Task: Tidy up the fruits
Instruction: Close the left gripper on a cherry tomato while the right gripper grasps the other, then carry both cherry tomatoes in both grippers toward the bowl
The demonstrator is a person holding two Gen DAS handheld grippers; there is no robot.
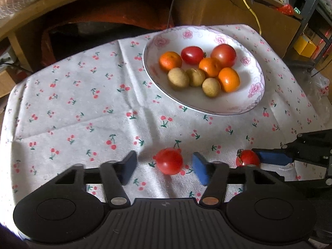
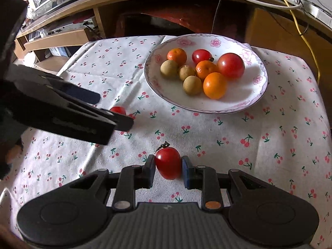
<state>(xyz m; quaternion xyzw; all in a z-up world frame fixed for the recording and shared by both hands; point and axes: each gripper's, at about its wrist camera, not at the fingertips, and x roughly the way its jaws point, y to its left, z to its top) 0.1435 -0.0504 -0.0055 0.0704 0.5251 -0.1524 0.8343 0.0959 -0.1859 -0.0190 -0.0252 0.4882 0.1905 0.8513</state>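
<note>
With one tomato [image 2: 168, 162] pinched between the pads of the right gripper [image 2: 168, 169] and another tomato [image 1: 169, 160] lying untouched on the cloth [image 1: 83, 114] inside the open left gripper [image 1: 165, 168], bruising or slipping is risked before the plate [image 1: 238, 108] is reached.

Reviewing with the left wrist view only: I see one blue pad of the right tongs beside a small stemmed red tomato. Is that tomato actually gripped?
Observer: Yes. The right wrist view shows the right tongs shut on the small stemmed red tomato, a pad against each side.
Operator: Which way does it sit?
Observer: Stem end forward, poking past the pads toward the flowered white plate.
Operator: How do the left tongs look from there?
Observer: The left tongs come in from the left. The near finger hides all but the top of the round red tomato.
</note>
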